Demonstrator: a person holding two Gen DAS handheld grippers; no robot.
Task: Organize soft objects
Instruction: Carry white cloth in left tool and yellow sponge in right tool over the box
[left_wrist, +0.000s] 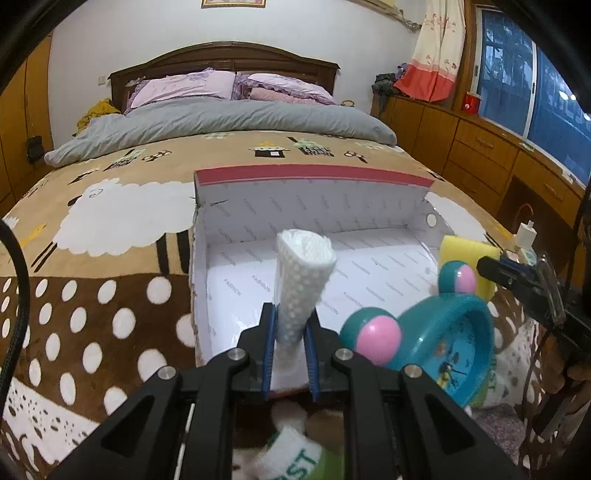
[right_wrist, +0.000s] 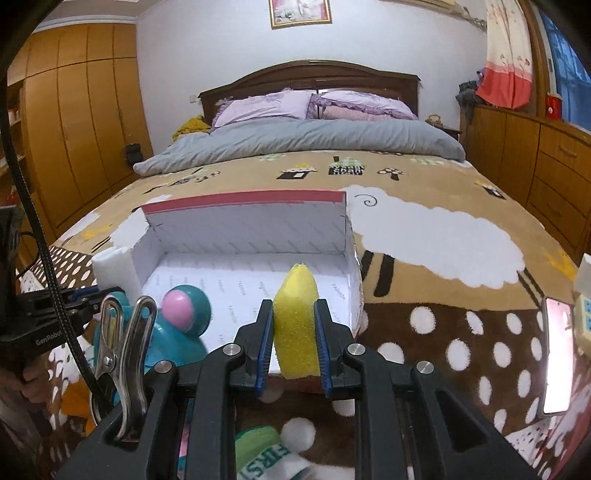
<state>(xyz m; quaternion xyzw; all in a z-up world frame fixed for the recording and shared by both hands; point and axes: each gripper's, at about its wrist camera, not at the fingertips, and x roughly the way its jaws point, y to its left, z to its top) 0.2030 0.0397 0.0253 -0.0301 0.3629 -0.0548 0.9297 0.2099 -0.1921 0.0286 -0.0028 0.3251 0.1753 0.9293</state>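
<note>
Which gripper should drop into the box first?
Left, probably. Left gripper holds the white cloth roll above the box floor; right gripper's yellow sponge sits nearer the front edge.

Bed (right_wrist: 461, 177) w/ sheep-print tan blanket, grey duvet (right_wrist: 295, 142) and lilac pillows (right_wrist: 266, 105) by dark headboard. Teal mouse-ear clock (left_wrist: 439, 332) near foot. Wood wardrobe (right_wrist: 74, 122) on left, framed pic (right_wrist: 300, 13) on wall, curtain (left_wrist: 436, 51) at window.
</note>
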